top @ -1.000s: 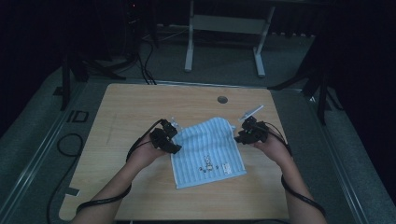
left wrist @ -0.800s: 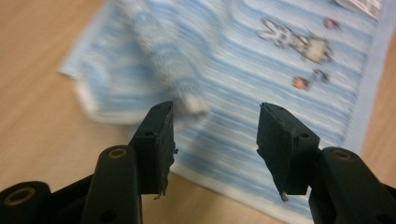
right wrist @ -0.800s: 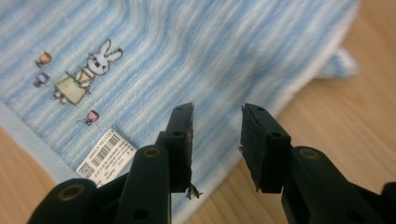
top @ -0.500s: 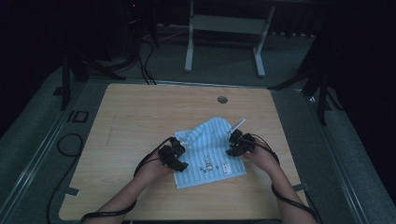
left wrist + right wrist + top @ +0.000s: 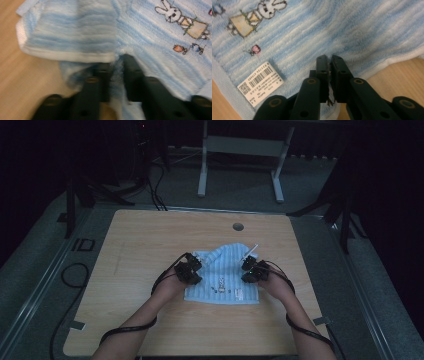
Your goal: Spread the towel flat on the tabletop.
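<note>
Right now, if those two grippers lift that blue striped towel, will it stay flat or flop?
Probably flop: the towel already lies folded over itself with soft bulges, so it looks limp. It seems light, being thin cloth. Its fuzzy pile likely grips well where the left gripper and right gripper pinch its edges.

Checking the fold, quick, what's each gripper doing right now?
Left gripper: just closed, jaws shut on the blue striped towel.
Right gripper: just closed, jaws shut on the towel's edge.

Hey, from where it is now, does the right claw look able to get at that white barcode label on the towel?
Probably yes. The right claw is shut on the towel, and the barcode label lies uncovered just beside it; it would have to let go first.
</note>
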